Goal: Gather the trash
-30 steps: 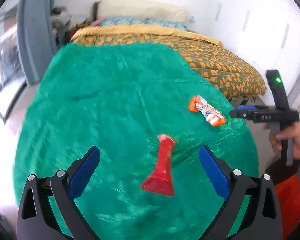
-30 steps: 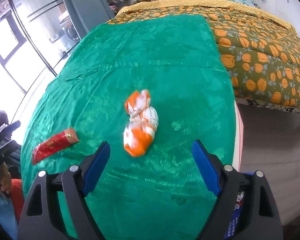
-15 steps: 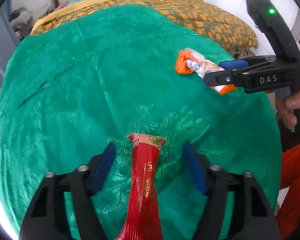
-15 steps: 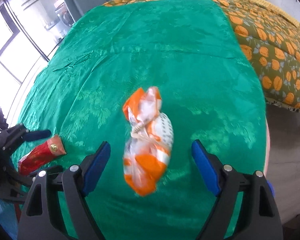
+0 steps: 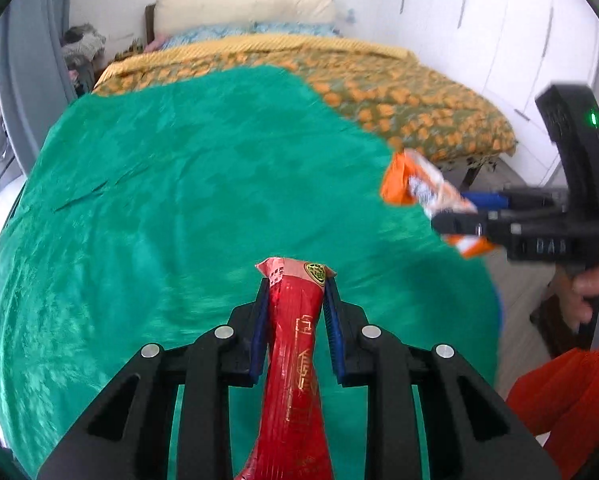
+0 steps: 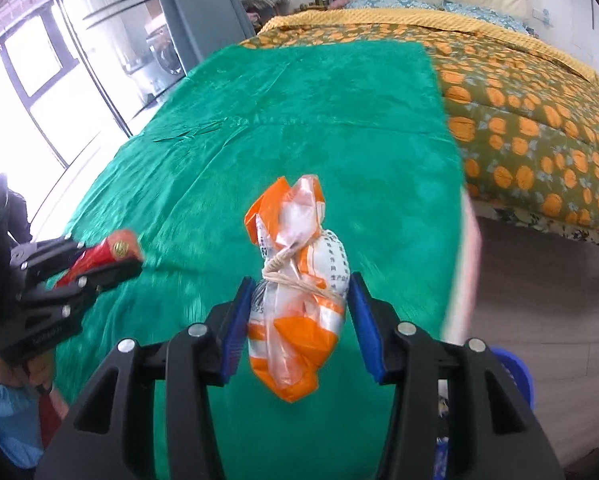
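Above the green cloth (image 5: 179,200) spread over the bed, we hold one piece of trash in each gripper. The left gripper (image 5: 295,312) has just been closing, and its blue pads now clamp the red wrapper (image 5: 295,352), whose sealed end protrudes beyond the fingertips. The right gripper (image 6: 299,312) has also just been closing; its pads press both sides of the orange-and-white bag (image 6: 299,304), which is tied with string and clear of the cloth. Behind the cloth lies the orange-patterned quilt (image 6: 519,120).
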